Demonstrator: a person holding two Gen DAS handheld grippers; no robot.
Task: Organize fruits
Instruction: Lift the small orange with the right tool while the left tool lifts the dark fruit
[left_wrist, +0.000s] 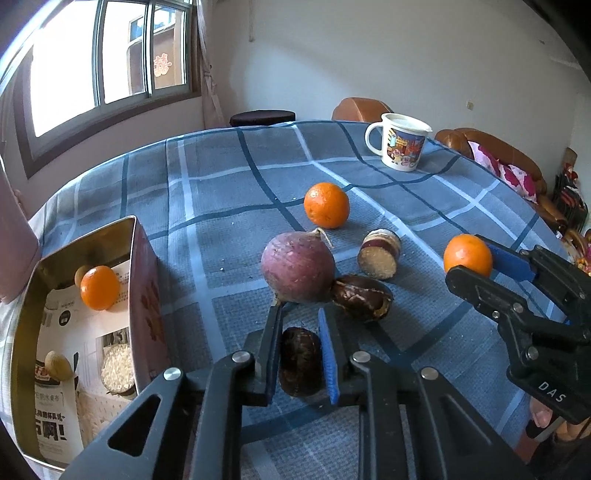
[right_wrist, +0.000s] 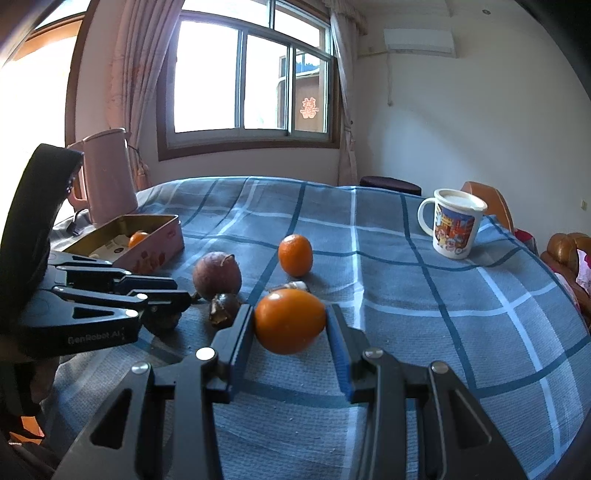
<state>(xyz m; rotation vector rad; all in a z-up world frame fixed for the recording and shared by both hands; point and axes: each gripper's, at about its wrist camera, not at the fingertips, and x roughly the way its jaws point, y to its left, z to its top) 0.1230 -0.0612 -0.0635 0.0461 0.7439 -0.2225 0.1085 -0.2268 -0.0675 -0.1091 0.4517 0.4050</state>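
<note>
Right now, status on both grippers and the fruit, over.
Left gripper shut on dark chestnut. Right gripper shut on orange. One orange in tin; another orange loose on table. Path clear.

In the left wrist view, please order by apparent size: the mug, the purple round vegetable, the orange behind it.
1. purple round vegetable
2. mug
3. orange
The vegetable is nearer the camera, so true sizes stay unsure.

Matt woven checked tablecloth (left_wrist: 229, 177), shiny metal tin (left_wrist: 74, 251), glossy mug (left_wrist: 400, 144)
</note>
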